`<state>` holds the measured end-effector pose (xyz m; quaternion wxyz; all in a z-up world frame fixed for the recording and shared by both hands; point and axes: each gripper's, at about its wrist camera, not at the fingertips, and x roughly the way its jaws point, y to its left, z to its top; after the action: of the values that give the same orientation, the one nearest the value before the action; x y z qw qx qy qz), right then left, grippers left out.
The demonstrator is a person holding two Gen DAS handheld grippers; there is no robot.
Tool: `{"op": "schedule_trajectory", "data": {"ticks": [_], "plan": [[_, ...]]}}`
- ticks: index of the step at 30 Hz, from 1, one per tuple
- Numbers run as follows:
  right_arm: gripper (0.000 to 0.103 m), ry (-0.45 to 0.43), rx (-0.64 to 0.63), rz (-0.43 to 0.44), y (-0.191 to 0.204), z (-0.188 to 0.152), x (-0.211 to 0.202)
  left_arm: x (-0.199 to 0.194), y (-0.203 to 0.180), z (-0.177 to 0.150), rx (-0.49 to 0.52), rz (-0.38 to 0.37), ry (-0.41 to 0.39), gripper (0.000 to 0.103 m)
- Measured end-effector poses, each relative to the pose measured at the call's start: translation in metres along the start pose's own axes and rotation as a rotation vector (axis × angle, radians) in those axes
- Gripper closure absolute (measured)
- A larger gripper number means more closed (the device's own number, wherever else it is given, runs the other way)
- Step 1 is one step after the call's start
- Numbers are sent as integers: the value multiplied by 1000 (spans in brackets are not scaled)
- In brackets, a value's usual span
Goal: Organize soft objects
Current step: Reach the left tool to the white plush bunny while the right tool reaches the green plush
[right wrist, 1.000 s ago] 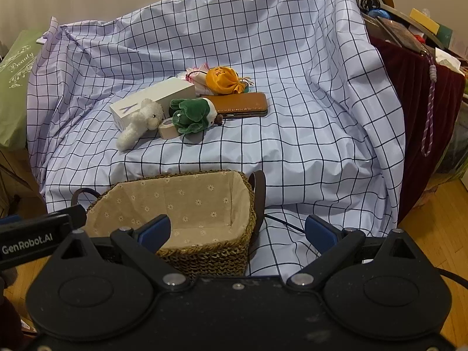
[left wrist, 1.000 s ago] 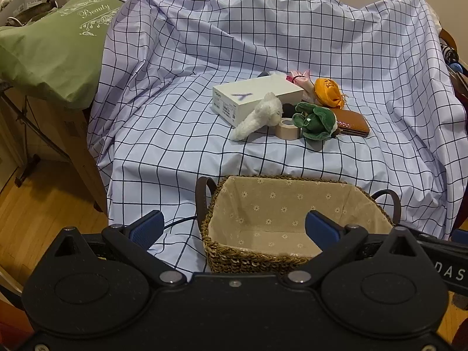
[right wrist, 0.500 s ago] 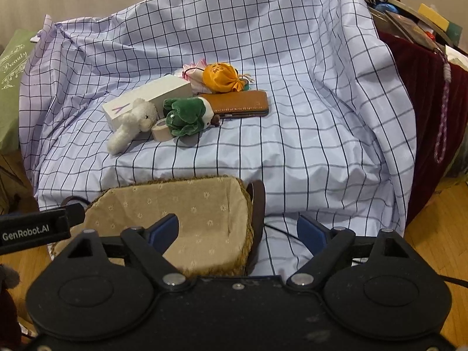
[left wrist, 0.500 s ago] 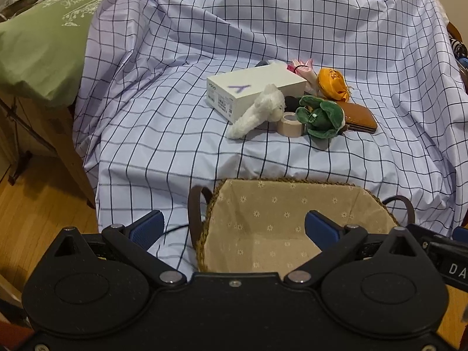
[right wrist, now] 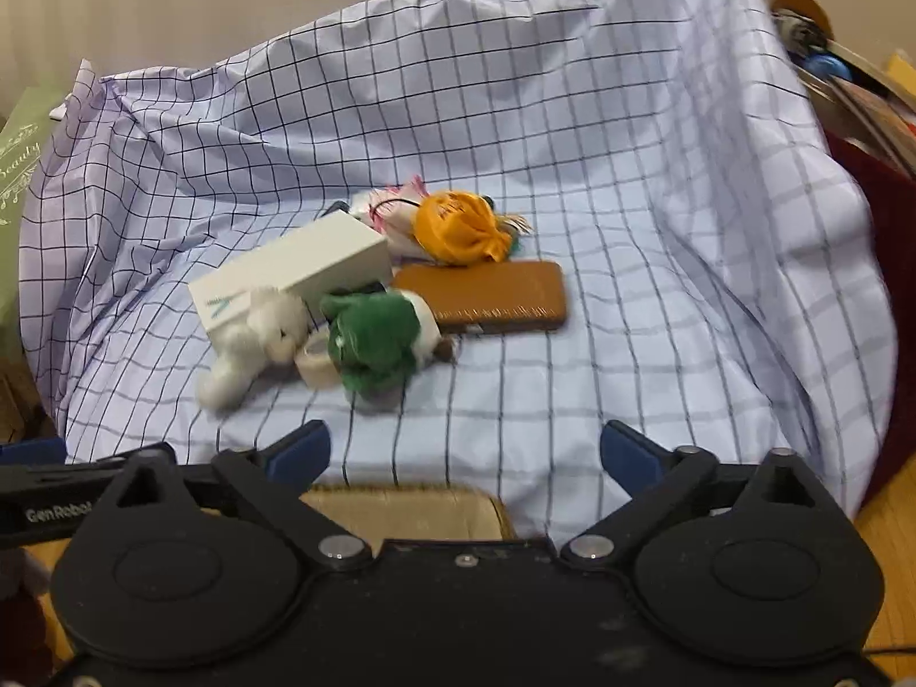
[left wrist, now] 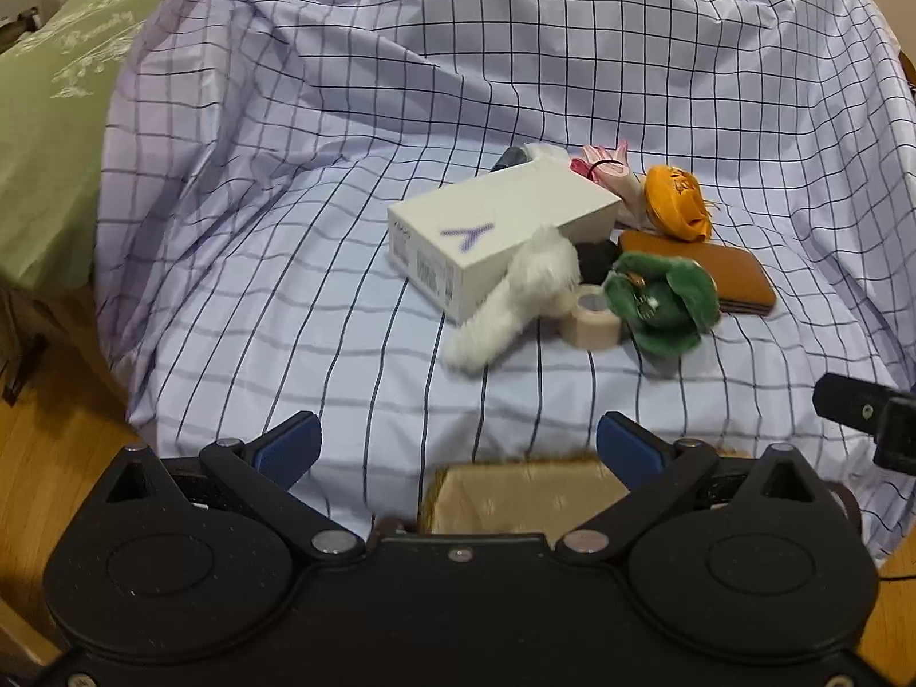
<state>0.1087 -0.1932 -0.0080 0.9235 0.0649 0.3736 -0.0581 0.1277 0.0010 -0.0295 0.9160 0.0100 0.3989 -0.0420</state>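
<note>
Nothing is held between the spread fingers of the left gripper (left wrist: pixel 458 446), and the jaws of the right gripper (right wrist: pixel 465 449) are opening on empty air above the lined basket (right wrist: pixel 401 506), whose near rim is all that shows. Beyond it, on the checked sheet (left wrist: pixel 286 286), the soft toys are clustered: a white plush (left wrist: pixel 515 297) leaning on a white box (left wrist: pixel 492 229), a green plush (left wrist: pixel 664 303) touching a tape roll (left wrist: pixel 592 315) and a brown wallet (left wrist: pixel 721 275). A hard item could be pinched along with a plush, because they are packed so closely; loose sheet might also be snagged.
</note>
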Motion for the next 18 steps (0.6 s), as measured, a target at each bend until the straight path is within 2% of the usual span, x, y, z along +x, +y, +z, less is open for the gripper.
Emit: {"op": "schedule_trajectory", "data": {"ticks": [8, 14, 18], "plan": [[2, 71, -24, 75, 15, 39, 63, 38, 3, 17, 5, -28, 32, 4], [3, 98, -101, 88, 35, 55, 106, 57, 7, 22, 8, -46, 56, 4], [11, 130, -128, 81, 41, 61, 132, 66, 10, 25, 4, -59, 66, 4]]}}
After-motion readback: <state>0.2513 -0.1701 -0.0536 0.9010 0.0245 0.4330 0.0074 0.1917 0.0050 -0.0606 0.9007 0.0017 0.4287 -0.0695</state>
